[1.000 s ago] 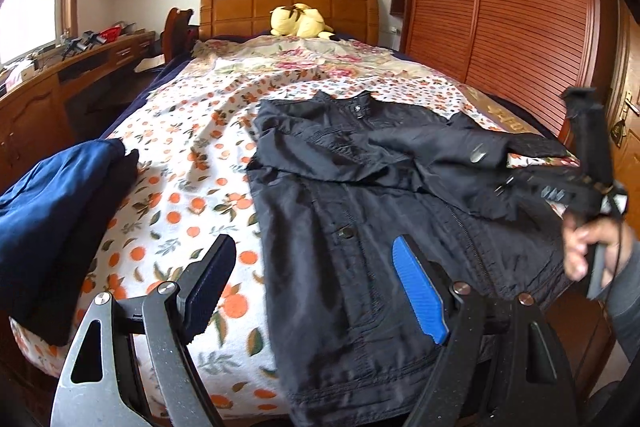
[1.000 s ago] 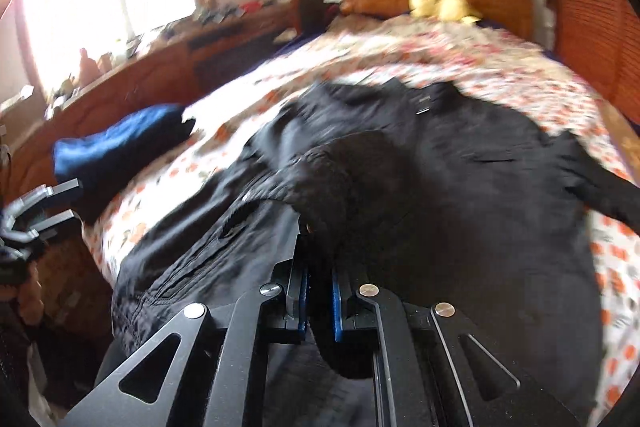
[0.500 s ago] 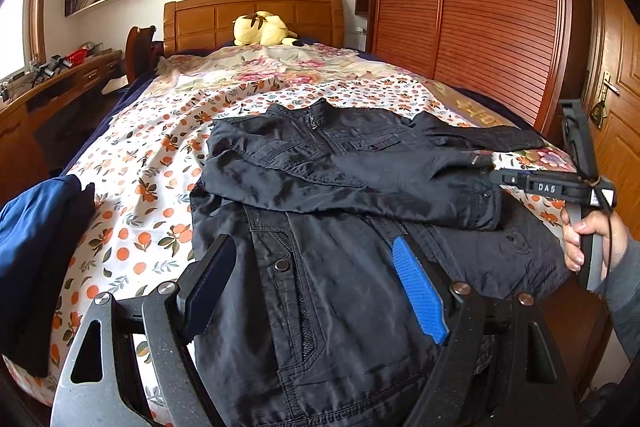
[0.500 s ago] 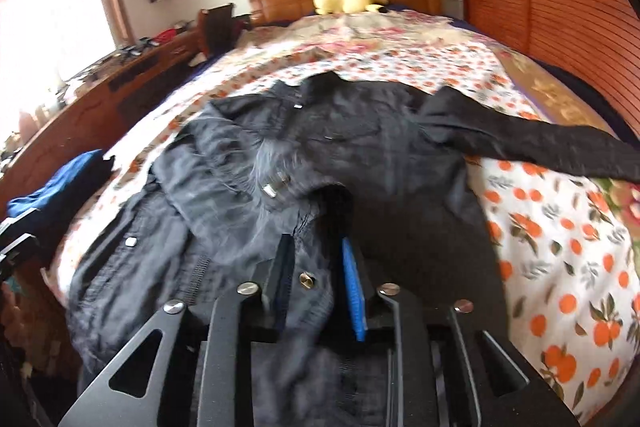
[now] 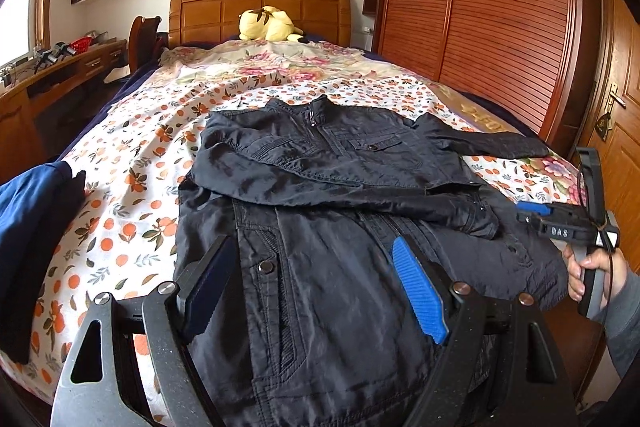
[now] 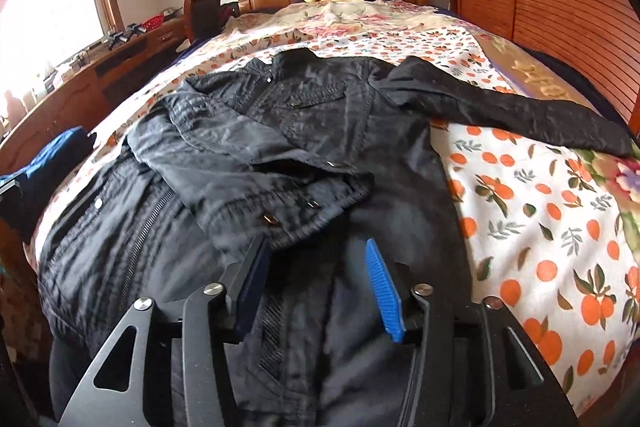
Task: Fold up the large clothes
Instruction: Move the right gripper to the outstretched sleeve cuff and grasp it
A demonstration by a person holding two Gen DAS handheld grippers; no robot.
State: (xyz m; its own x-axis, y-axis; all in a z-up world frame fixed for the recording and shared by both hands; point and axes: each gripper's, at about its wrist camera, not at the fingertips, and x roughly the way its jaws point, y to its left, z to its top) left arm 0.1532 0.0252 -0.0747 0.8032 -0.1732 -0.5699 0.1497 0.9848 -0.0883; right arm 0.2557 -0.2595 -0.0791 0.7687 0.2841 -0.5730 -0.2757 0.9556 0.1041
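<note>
A black jacket [image 5: 344, 211] lies front-up on the orange-patterned bedspread [image 5: 132, 187]. Its left sleeve [image 5: 352, 187] is folded across the chest, with the cuff [image 6: 304, 211] lying in front of my right gripper. The other sleeve [image 6: 512, 107] stretches out to the right on the bed. My left gripper [image 5: 316, 287] is open and empty above the jacket's lower front. My right gripper [image 6: 316, 279] is open and empty just behind the folded cuff; it also shows at the right in the left wrist view [image 5: 536, 211].
A dark blue garment [image 5: 28, 219] lies at the bed's left edge. A yellow plush toy [image 5: 268, 23] sits by the wooden headboard. A wooden desk [image 5: 60, 79] runs along the left, and a slatted wardrobe [image 5: 500, 15] stands on the right.
My right gripper carried the sleeve cuff across the jacket, opened and let it go. The sleeve now lies folded over the chest. My left gripper stayed open and shifted right over the jacket.
</note>
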